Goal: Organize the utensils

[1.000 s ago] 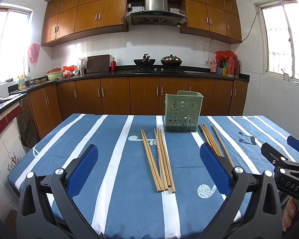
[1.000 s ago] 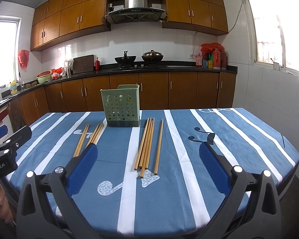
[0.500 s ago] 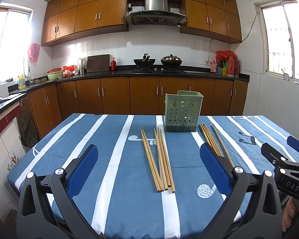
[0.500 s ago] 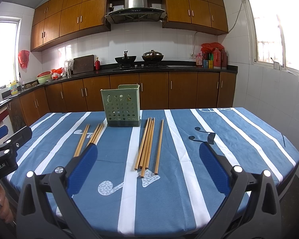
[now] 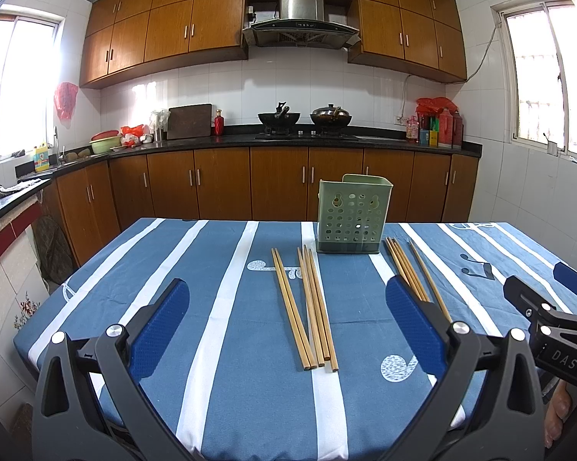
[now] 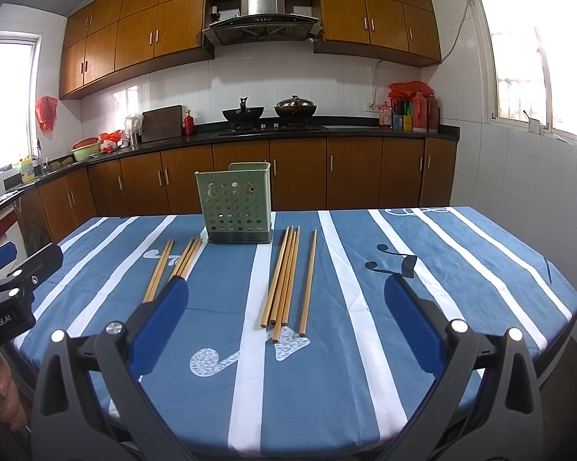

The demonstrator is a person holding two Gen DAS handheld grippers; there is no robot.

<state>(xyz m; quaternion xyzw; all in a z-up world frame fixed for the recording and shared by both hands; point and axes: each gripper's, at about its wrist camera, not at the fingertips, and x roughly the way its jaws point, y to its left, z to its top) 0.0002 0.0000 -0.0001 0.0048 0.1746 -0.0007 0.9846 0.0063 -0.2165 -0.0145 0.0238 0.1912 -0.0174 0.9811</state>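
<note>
A pale green perforated utensil holder [image 5: 353, 213] [image 6: 236, 207] stands upright near the far edge of the table. Two groups of wooden chopsticks lie flat before it. The left group [image 5: 307, 307] [image 6: 175, 263] lies ahead of my left gripper [image 5: 286, 296]. The right group [image 5: 411, 269] [image 6: 286, 282] lies ahead of my right gripper [image 6: 284, 296]. Both grippers hover over the near table edge, wide open, with nothing between their blue pads [image 5: 161, 326] [image 6: 411, 320]. Each gripper shows at the side of the other's view.
The table wears a blue cloth with white stripes [image 5: 219, 307] [image 6: 403, 269]. Behind it run brown cabinets and a black counter [image 5: 288, 142] with two woks, bottles and a cutting board. A tiled wall with a window stands at the right [image 6: 519, 153].
</note>
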